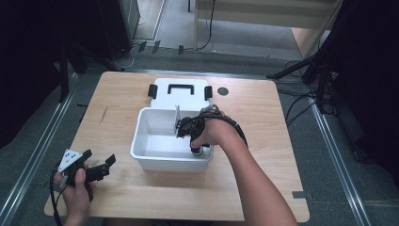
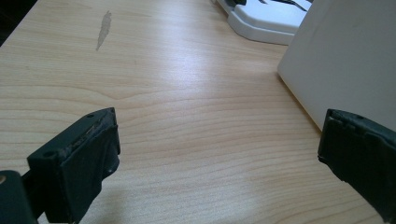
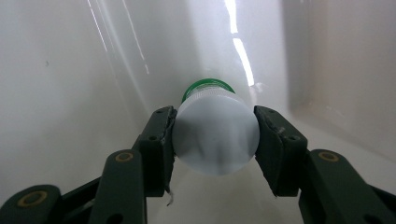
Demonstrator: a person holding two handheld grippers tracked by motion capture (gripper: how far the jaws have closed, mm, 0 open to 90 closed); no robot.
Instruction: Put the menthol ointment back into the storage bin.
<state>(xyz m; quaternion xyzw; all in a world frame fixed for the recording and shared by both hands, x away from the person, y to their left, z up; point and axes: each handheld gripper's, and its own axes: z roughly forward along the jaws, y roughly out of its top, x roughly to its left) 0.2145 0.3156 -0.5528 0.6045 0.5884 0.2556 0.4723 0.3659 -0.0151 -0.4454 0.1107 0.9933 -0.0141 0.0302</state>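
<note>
Placement looks like the step in hand. In the high view the right tool (image 1: 196, 143) reaches down inside the white bin (image 1: 141, 136), at its near right corner, with the small bottle (image 1: 196, 151) at its tip just inside the bin's near wall. A thin upright divider (image 1: 178, 120) stands beyond that tool, and the bin's lid (image 1: 181, 93) lies flat on the surface (image 1: 263, 141) past the far rim. The left tool (image 1: 99, 168) hovers well apart from the bin, over bare wood near the surface's near left corner.

In the left gripper view the left tool (image 2: 219, 144) has its jaws spread wide with nothing between them; only the surface lies ahead, with the bin's outer wall (image 2: 345, 60) close beside its right-hand jaw and plenty of free room on its other side.

In the right gripper view the right tool (image 3: 215, 133) is closed on the bottle (image 3: 215, 135), both pads pressing its pale body, its green cap (image 3: 208, 86) pointing away toward the bin's corner. White walls crowd both sides, so sideways room is scant. The next move probably calls for easing the jaws apart so the bottle settles, then lifting straight up, clear of the rim and the divider.
</note>
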